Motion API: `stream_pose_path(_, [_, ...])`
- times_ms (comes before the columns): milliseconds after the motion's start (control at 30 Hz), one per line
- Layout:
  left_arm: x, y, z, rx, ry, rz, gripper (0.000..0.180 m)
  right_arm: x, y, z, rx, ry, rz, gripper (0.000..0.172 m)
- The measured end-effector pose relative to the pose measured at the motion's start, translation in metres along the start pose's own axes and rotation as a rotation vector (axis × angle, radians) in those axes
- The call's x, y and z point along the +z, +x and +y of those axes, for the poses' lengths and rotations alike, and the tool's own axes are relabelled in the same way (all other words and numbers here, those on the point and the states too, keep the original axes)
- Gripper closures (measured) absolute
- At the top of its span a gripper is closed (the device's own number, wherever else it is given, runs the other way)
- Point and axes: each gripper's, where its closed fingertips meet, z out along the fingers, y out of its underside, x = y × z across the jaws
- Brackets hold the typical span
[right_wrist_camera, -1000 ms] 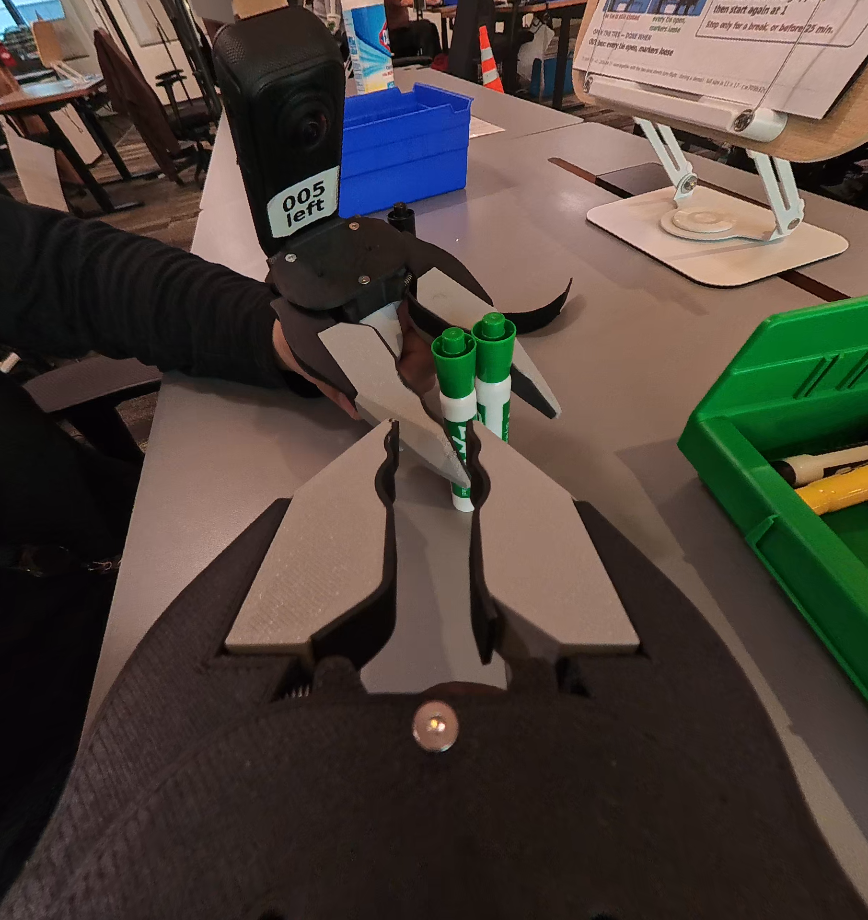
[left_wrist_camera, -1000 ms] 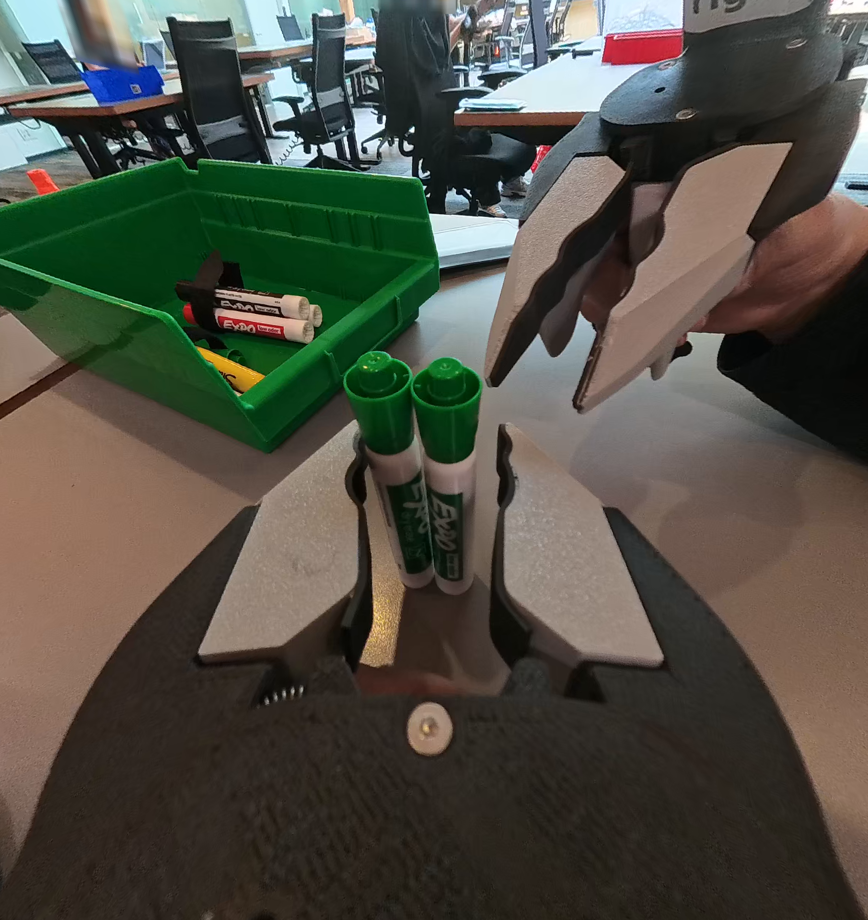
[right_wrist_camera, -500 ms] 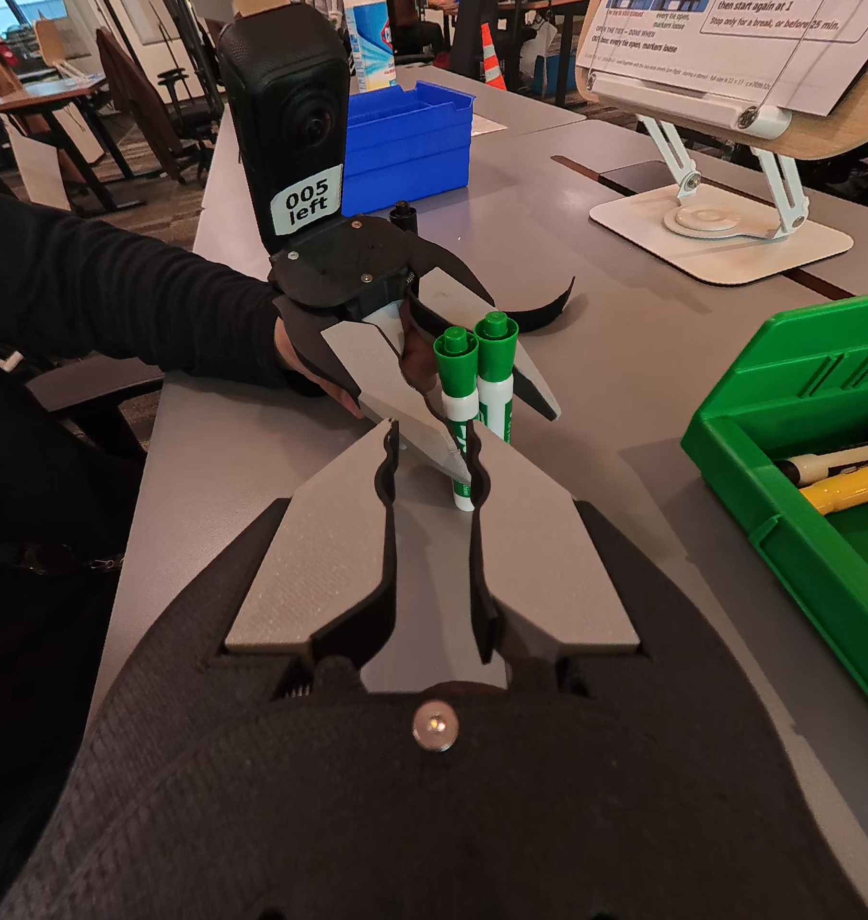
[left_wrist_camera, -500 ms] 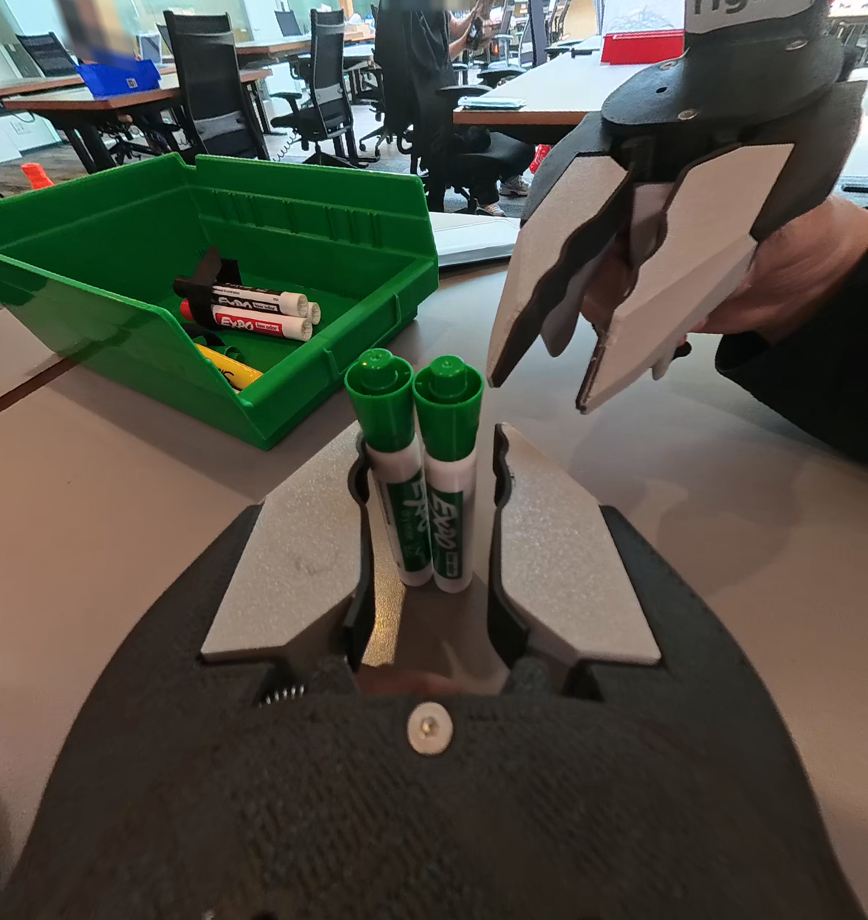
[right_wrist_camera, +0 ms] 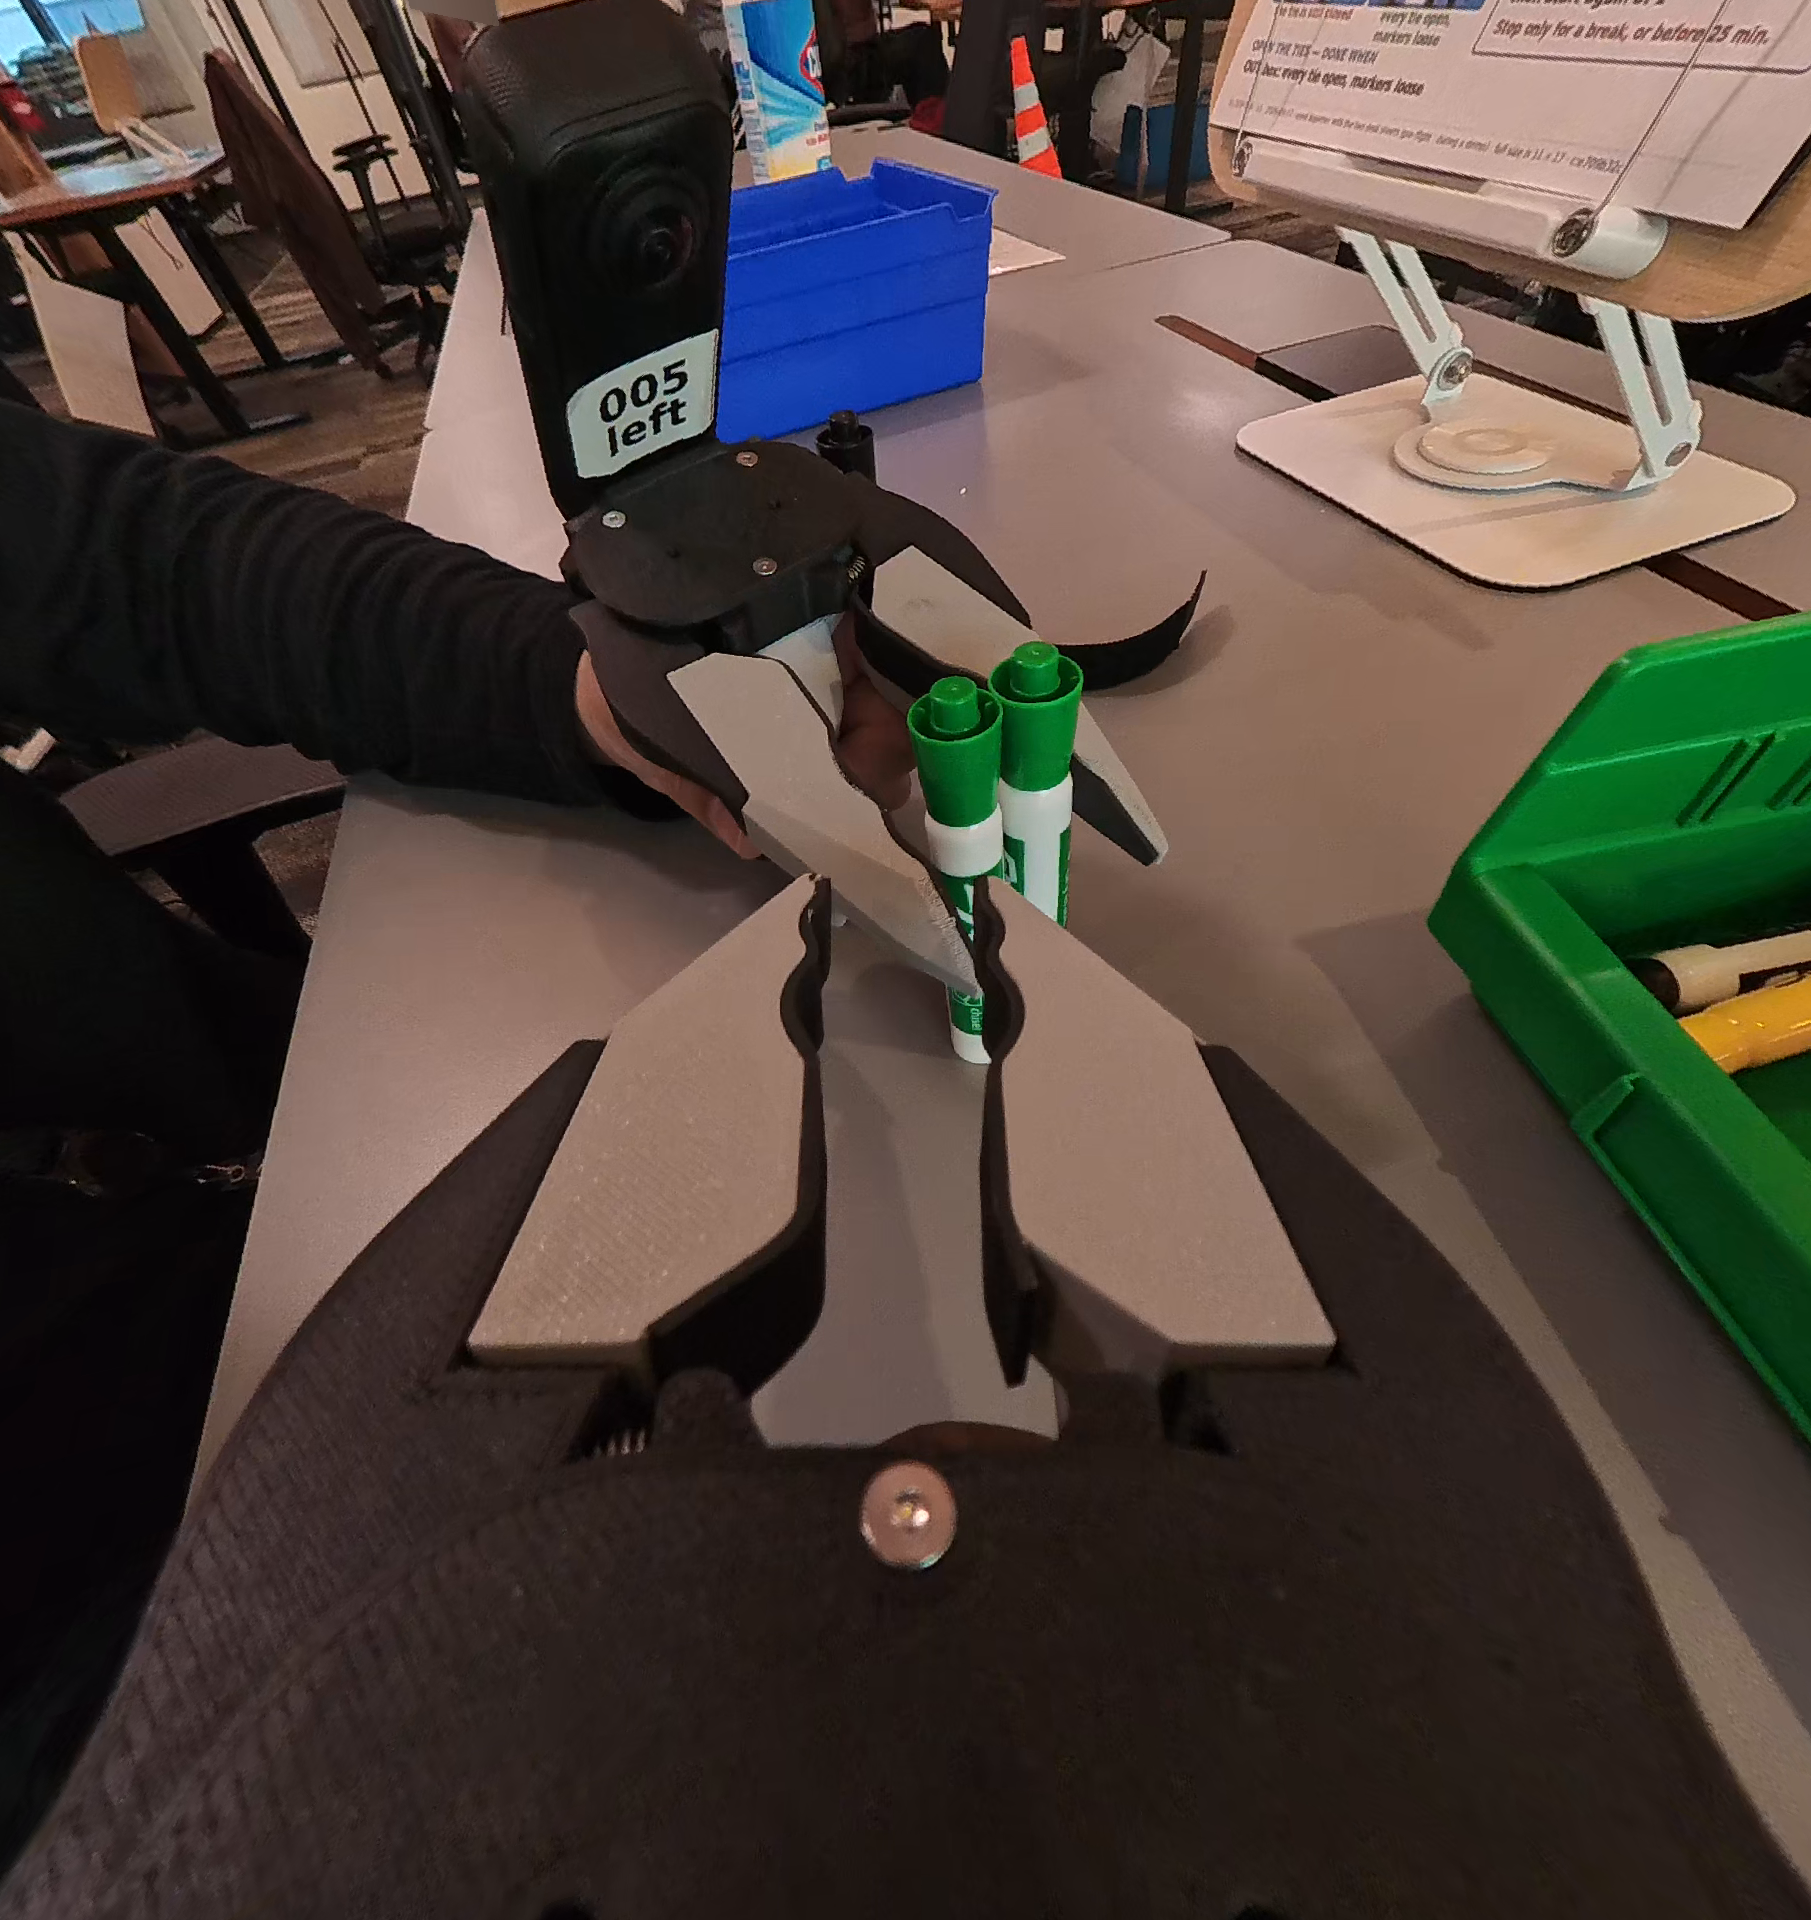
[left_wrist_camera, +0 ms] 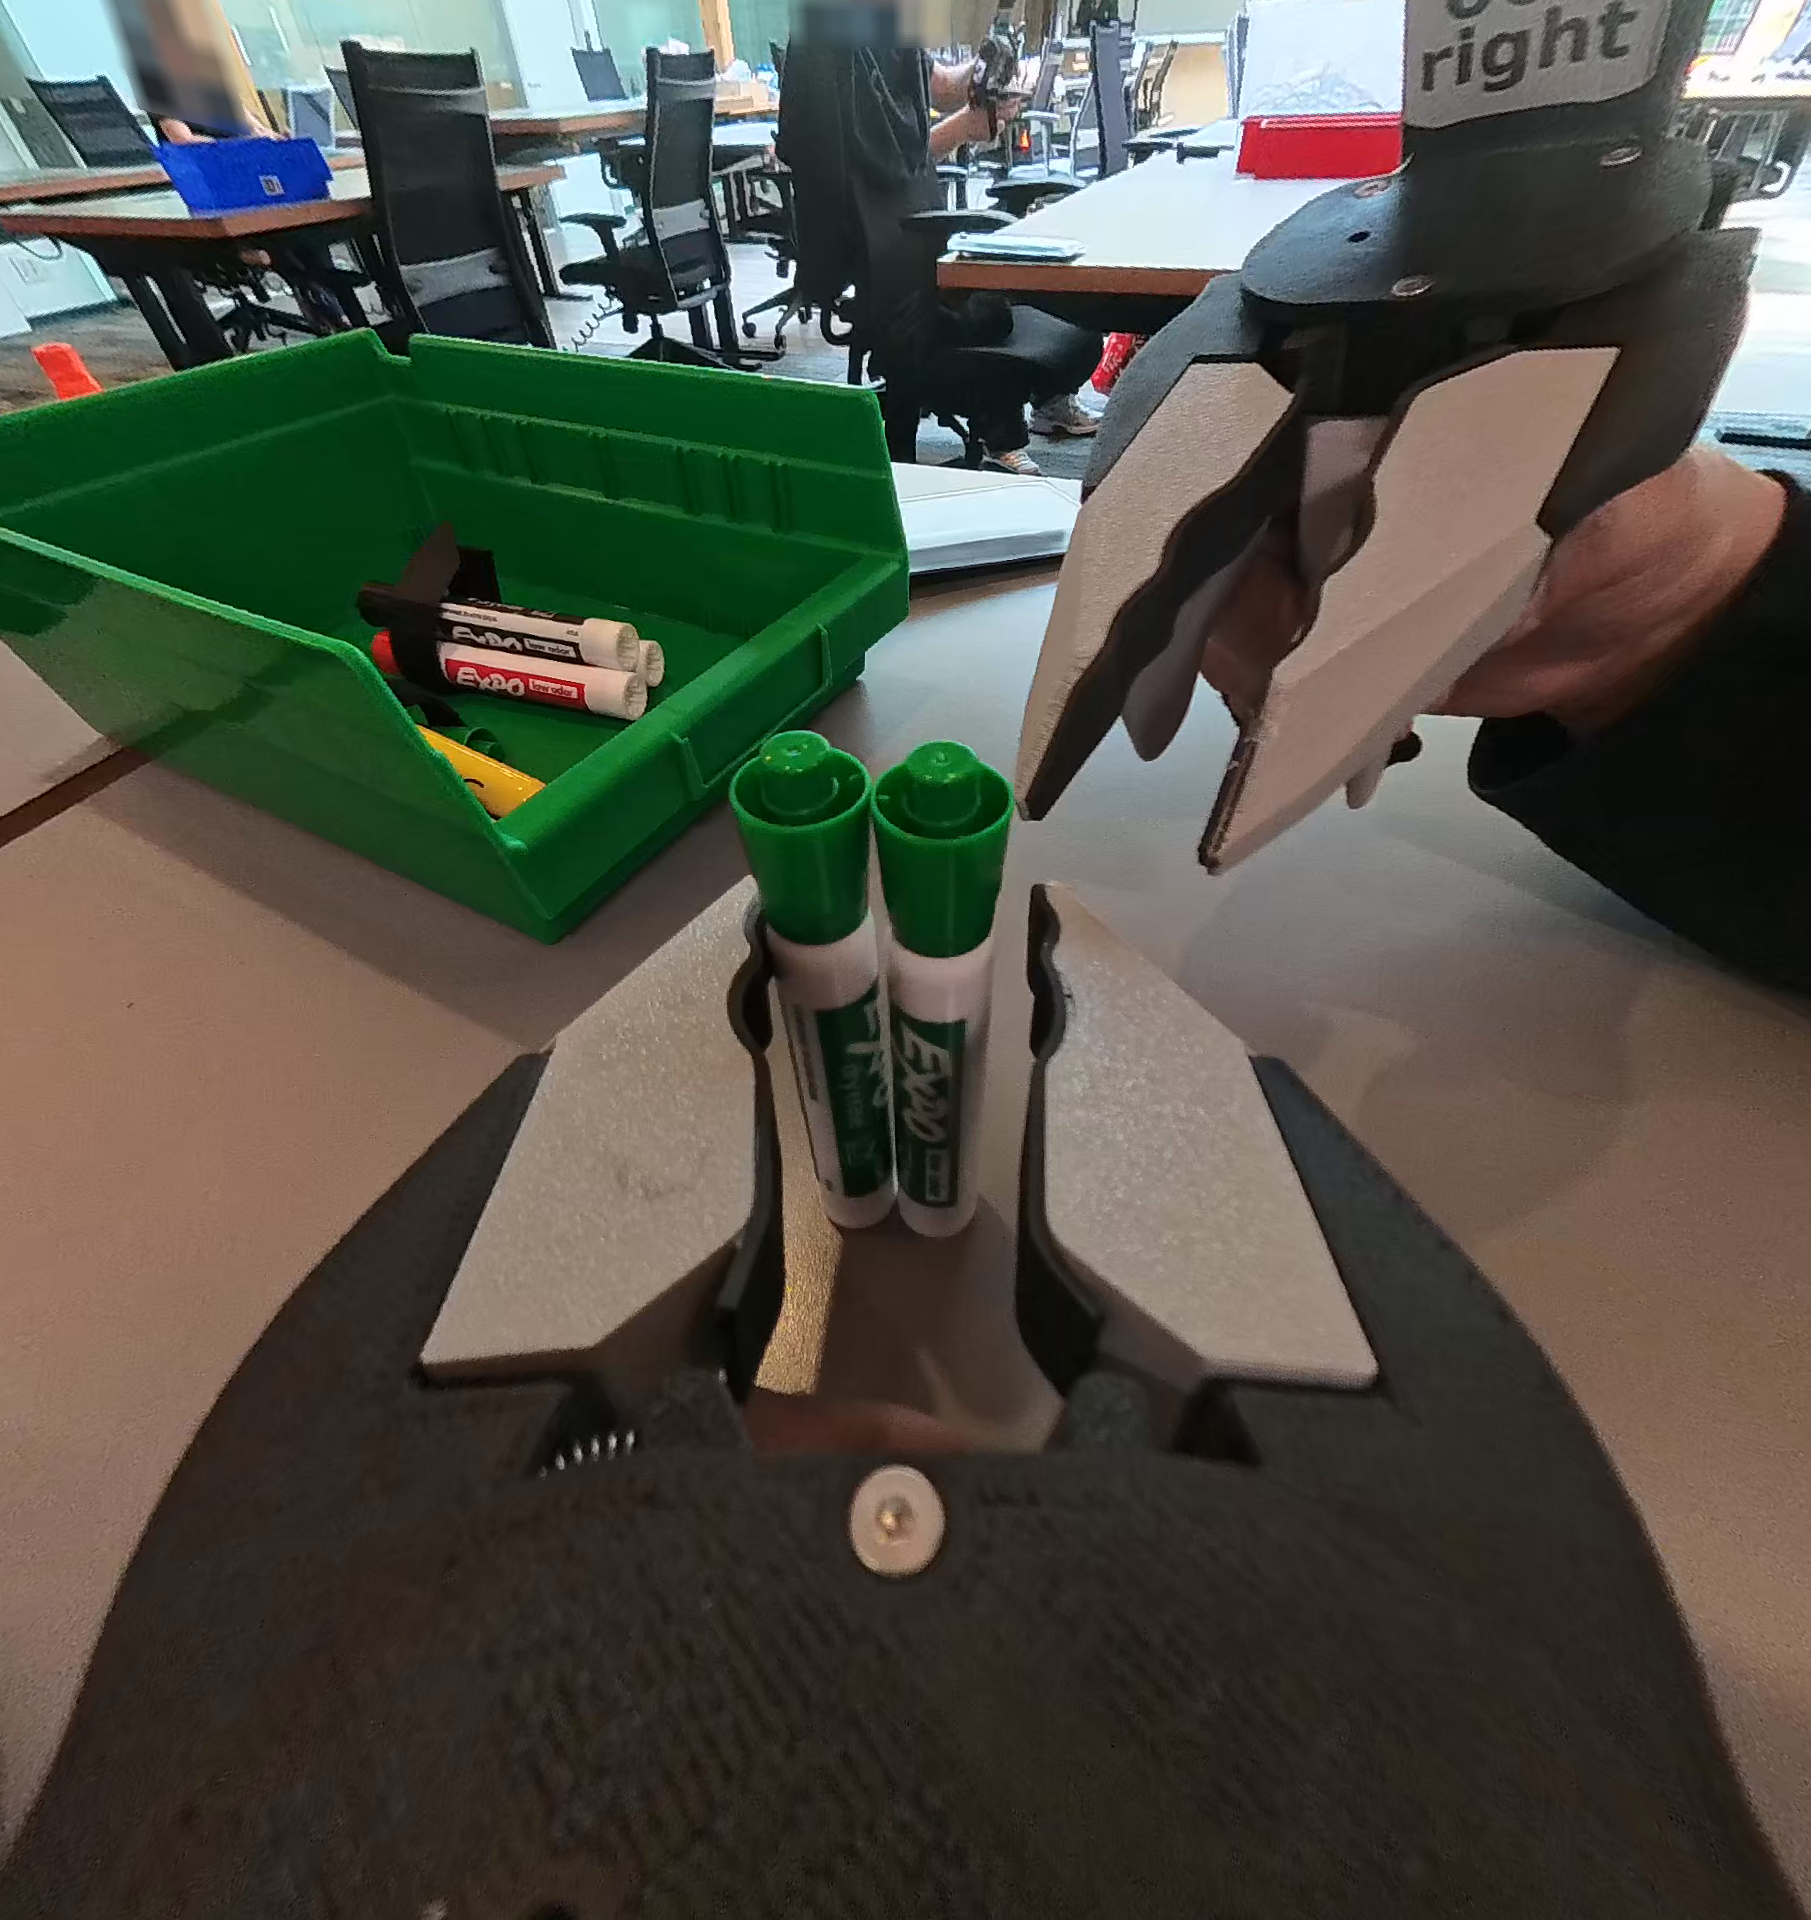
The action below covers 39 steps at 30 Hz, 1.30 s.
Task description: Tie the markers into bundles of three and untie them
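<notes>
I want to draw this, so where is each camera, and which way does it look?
Left wrist view: sits on the left gripper, looking along its fingers at two green markers standing between them, with the green bin behind; the right gripper and its hand show opposite.
Right wrist view: sits on the right gripper, facing the left gripper, a dark sleeve and the blue bin beyond.
Shared: the markers, the green bin, the grey table; the cameras face each other.
</notes>
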Motion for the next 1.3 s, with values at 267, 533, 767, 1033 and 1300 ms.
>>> stream_pose_path(267, [-0.004, -0.003, -0.003, 0.006, 0.024, -0.015, 0.133, 0.0, -0.001, 0.0, -0.001, -0.002, -0.002, 0.148])
stream_pose_path(533, [-0.006, -0.003, -0.008, 0.008, 0.063, -0.024, 0.133, 0.001, 0.0, 0.0, 0.002, -0.001, -0.003, 0.148])
stream_pose_path(767, [-0.007, -0.003, -0.012, 0.008, 0.092, -0.029, 0.141, 0.001, -0.001, 0.001, 0.001, -0.003, -0.005, 0.148])
stream_pose_path(1033, [-0.005, -0.003, -0.012, 0.005, 0.088, -0.03, 0.142, 0.002, -0.002, 0.001, 0.0, -0.004, -0.008, 0.148])
stream_pose_path(1300, [-0.006, 0.002, -0.013, 0.021, 0.097, -0.001, 0.165, 0.002, -0.002, 0.0, 0.002, -0.001, -0.007, 0.148])
